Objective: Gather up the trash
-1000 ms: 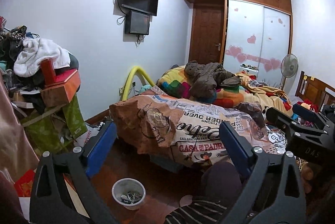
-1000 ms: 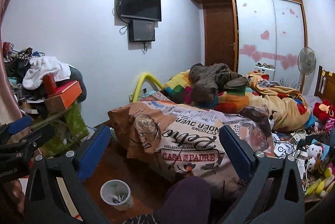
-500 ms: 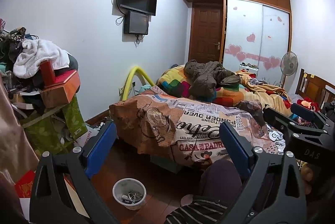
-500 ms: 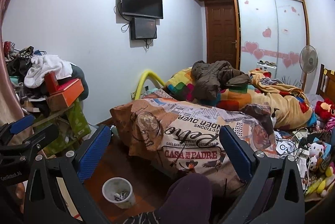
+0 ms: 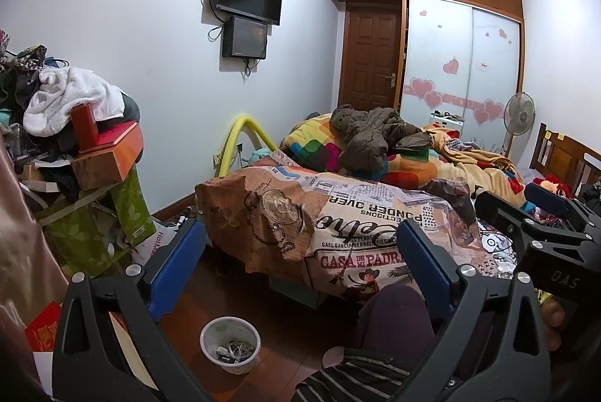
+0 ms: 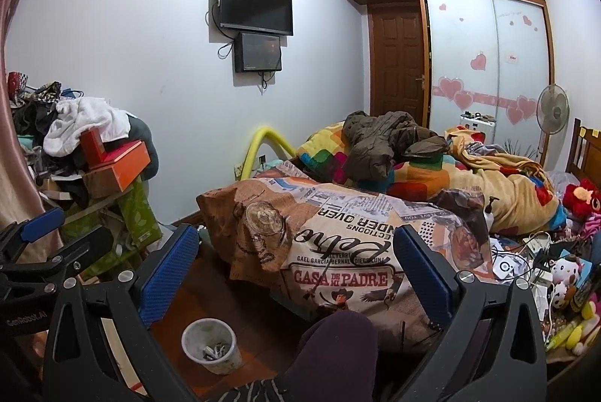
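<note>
Both tongs, left [image 5: 300,270] and right [image 6: 296,270], were spread and empty, held level as if to survey the room. The bin [image 5: 230,344] stood on the floor at lower centre, apparently holding scraps, handy for drops.

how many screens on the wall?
2. A TV is mounted high on the left wall; a smaller screen hangs directly below it, cables dangling. Both appear off. None elsewhere in view, though clutter could hide more.
</note>
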A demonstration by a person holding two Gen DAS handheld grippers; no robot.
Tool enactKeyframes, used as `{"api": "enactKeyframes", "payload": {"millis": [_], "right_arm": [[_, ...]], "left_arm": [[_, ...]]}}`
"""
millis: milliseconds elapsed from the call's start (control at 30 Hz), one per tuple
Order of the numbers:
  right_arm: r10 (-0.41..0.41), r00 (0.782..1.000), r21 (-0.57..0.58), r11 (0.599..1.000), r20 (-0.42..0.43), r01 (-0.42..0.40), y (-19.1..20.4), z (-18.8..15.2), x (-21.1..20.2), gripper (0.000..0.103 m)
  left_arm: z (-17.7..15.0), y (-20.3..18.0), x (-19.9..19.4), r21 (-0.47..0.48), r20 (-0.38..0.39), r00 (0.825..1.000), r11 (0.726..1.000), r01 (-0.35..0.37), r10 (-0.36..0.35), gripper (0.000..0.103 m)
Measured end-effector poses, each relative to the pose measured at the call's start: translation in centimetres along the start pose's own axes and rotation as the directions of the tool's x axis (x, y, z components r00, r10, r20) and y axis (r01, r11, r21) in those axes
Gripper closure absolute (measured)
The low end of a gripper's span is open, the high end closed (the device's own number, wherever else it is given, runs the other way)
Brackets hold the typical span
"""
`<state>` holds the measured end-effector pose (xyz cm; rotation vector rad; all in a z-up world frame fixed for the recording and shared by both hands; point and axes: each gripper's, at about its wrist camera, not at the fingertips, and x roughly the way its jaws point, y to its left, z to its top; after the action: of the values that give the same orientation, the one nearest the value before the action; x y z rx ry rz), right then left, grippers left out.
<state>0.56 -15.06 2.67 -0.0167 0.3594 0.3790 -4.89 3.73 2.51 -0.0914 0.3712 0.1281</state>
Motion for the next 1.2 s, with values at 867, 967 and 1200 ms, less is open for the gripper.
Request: {"api": "enactKeyframes", "payload": {"millis": [867, 967, 1200], "right_arm": [[0.01, 1.0, -0.002, 1.0, 0.0, -0.01, -0.2, 0.4, -0.3, 0.0], [0.008, 1.0, 0.0, 1.0, -0.001, -0.008, -0.2, 0.3, -0.3, 0.0], [0.006, 1.0, 0.002, 1.0, -0.005, -0.006, -0.2, 0.3, -0.3, 0.0]], "left_arm": [[-0.1, -1.6, -0.1, 0.033, -0.001, 1.0, 0.999, 0.024, -0.024, 0.001], [-0.1, -1.6, -0.1, 0.034, 0.002, 1.0, 0.999, 0.022, -0.022, 0.001], [0.0, -2.0, -0.4, 0.04, 0.018, 1.0, 0.999, 0.025, -0.025, 0.001]]}}
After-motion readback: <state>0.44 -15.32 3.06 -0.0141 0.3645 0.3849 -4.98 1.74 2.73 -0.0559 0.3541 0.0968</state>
